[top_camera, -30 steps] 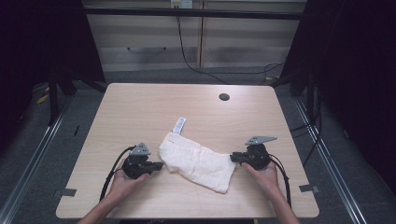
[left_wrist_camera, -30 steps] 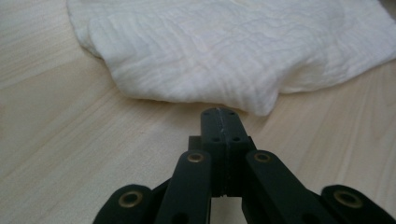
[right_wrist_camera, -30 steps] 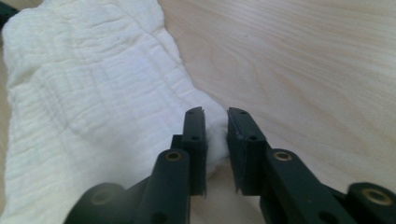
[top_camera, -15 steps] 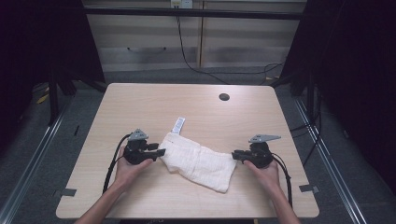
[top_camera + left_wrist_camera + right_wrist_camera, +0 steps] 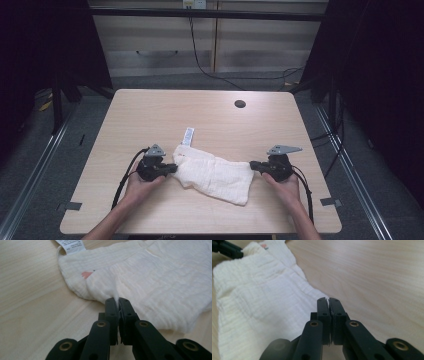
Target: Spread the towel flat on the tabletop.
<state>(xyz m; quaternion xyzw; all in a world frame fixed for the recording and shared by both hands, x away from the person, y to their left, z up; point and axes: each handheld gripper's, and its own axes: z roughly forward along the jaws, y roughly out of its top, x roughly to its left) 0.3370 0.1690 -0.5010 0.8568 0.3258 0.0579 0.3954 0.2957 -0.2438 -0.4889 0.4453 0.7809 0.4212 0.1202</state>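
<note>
Worktop (image 5: 150, 115) of pale wood is carrying a cream cloth (image 5: 215, 172), lying flat near its front edge beside a white label (image 5: 187, 136). Left tongs (image 5: 116, 300) are pinching the cloth's left edge; right tongs (image 5: 328, 300) are nipping its right corner. Grips look set; spreading or folding remains. Dark room is surrounding.

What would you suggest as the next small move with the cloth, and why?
Probably lift both ends together and draw them gently apart. The left gripper and right gripper are each shut on an opposite edge of the white cloth, which lies folded and wrinkled on the table.
</note>
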